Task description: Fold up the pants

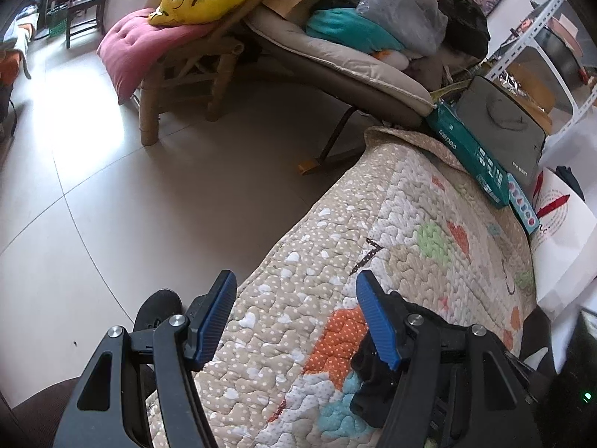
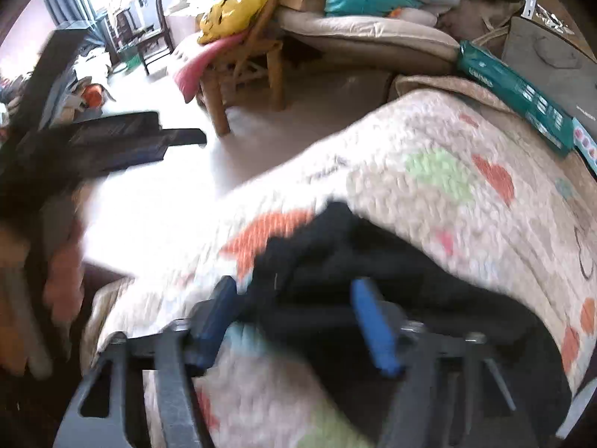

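The black pants (image 2: pixel 373 261) lie bunched on a patchwork quilt (image 2: pixel 447 142) that covers a bed. This view is blurred. My right gripper (image 2: pixel 294 313) hangs just over their near edge. Its blue pads (image 2: pixel 373 328) stand apart with dark cloth showing in the gap, and neither pad presses on it. In the left wrist view my left gripper (image 1: pixel 294 313) is open over the quilt's (image 1: pixel 410 224) edge with only quilt between its fingers. A fold of the black pants (image 1: pixel 373 380) lies beneath its right finger.
Tiled floor (image 1: pixel 149 186) lies left of the bed. Beyond it stand a bamboo chair (image 1: pixel 179 86) with pink and yellow cushions and a padded lounger (image 1: pixel 343 63) piled with bags. A green box (image 1: pixel 470 149) and a grey case (image 1: pixel 507 119) sit at the quilt's far end.
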Available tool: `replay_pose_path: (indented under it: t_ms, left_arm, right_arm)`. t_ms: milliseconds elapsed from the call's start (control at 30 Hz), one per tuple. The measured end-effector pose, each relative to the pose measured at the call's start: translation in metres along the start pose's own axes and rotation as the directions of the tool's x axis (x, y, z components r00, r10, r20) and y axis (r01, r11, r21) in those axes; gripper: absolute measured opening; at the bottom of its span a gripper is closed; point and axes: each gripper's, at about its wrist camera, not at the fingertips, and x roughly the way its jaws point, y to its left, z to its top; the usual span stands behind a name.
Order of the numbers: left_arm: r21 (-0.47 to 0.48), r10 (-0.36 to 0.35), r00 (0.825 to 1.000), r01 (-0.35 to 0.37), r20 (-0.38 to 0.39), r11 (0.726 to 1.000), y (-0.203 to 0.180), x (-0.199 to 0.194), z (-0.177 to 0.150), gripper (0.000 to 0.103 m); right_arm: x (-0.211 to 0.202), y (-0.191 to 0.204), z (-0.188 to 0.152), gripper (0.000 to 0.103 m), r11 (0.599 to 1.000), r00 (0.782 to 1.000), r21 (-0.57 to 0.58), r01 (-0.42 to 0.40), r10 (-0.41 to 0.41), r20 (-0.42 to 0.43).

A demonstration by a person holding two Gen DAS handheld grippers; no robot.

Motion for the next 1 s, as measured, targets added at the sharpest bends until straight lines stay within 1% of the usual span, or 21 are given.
replay_pose_path:
  t_ms: [67,100,133,167,200,233,300,367,400,567,667,733,767,800,833,867,900,933,1000]
  left_arm:
    - [-0.005,0.001,1.0,-0.001,0.003,1.0,0.002,-0.001,0.002,0.066]
    - [-0.008,-0.002,1.0,0.002,0.004,1.0,0.002,-0.002,0.003,0.066]
    - [-0.011,-0.005,1.0,0.005,0.003,1.0,0.002,-0.002,0.003,0.066]
    - [-0.016,-0.011,1.0,0.011,0.002,1.0,0.003,-0.003,0.004,0.066]
    - [-0.019,-0.017,1.0,0.017,0.003,1.0,0.003,-0.004,0.004,0.066]
    - [-0.023,-0.023,1.0,0.023,0.005,0.999,0.003,-0.005,0.005,0.066]
    - [-0.026,-0.023,1.0,0.024,0.009,0.999,0.004,-0.007,0.006,0.066]
    - [-0.029,-0.026,1.0,0.026,0.007,0.999,0.004,-0.006,0.005,0.066]
    - [-0.028,-0.029,1.0,0.029,0.003,0.999,0.003,-0.006,0.005,0.066]
    - [-0.02,-0.02,1.0,0.02,-0.008,1.0,0.002,-0.003,0.004,0.066]
    - [-0.025,-0.011,1.0,0.011,-0.003,1.0,0.003,-0.003,0.005,0.066]
    - [-0.023,-0.007,1.0,0.007,0.003,1.0,0.003,-0.003,0.006,0.066]
    - [-0.023,-0.006,1.0,0.006,0.004,1.0,0.003,-0.004,0.005,0.066]
    - [-0.022,-0.003,1.0,0.003,0.006,1.0,0.003,-0.004,0.005,0.066]
    - [-0.022,0.001,1.0,-0.001,0.006,1.0,0.003,-0.003,0.005,0.066]
    - [-0.023,0.003,1.0,-0.003,0.004,1.0,0.003,-0.003,0.005,0.066]
    - [-0.027,0.002,1.0,-0.002,0.0,1.0,0.004,-0.002,0.005,0.066]
    - [-0.029,0.002,1.0,-0.003,-0.002,1.0,0.005,-0.001,0.005,0.066]
    - [-0.03,0.007,1.0,-0.007,-0.005,1.0,0.005,0.0,0.005,0.066]
  right_arm:
    - [0.024,0.006,0.01,0.069,0.999,0.999,-0.032,0.02,-0.021,-0.037]
    - [0.027,0.008,0.002,0.056,0.999,0.998,-0.048,0.022,-0.025,-0.057]
    - [0.039,0.011,0.002,0.028,0.997,0.995,-0.069,0.026,-0.033,-0.099]
    - [0.048,0.011,0.001,0.02,0.995,0.989,-0.086,0.058,-0.069,-0.13]
    - [0.045,0.01,-0.007,0.016,0.993,0.988,-0.094,0.072,-0.084,-0.13]
    - [0.041,0.012,-0.007,0.012,0.994,0.99,-0.085,0.068,-0.078,-0.119]
    - [0.029,0.007,-0.004,0.012,0.997,0.995,-0.042,0.059,-0.063,-0.082]
    - [0.017,0.005,0.002,0.012,0.997,0.997,-0.027,0.066,-0.067,-0.043]
    - [0.017,0.003,0.006,0.012,0.997,0.997,-0.025,0.067,-0.068,-0.037]
    - [0.036,-0.007,0.026,0.012,0.994,0.993,0.011,0.106,-0.105,-0.057]
    - [0.061,-0.01,0.035,0.012,0.989,0.986,0.021,0.143,-0.141,-0.094]
    - [0.068,-0.011,0.037,0.018,0.991,0.986,0.026,0.134,-0.131,-0.1]
    - [0.067,-0.011,0.04,0.02,0.991,0.988,0.029,0.13,-0.128,-0.086]
    - [0.061,-0.014,0.043,0.026,0.992,0.992,0.049,0.113,-0.111,-0.059]
    - [0.052,-0.018,0.045,0.033,0.992,0.995,0.078,0.096,-0.094,-0.027]
    - [0.037,-0.026,0.046,0.039,0.988,0.997,0.133,0.076,-0.079,0.018]
    - [0.028,-0.031,0.044,0.052,0.984,0.996,0.163,0.071,-0.078,0.037]
    - [0.015,-0.038,0.039,0.053,0.979,0.995,0.191,0.071,-0.082,0.053]
    - [-0.002,-0.046,0.023,0.053,0.974,0.994,0.21,0.087,-0.1,0.052]
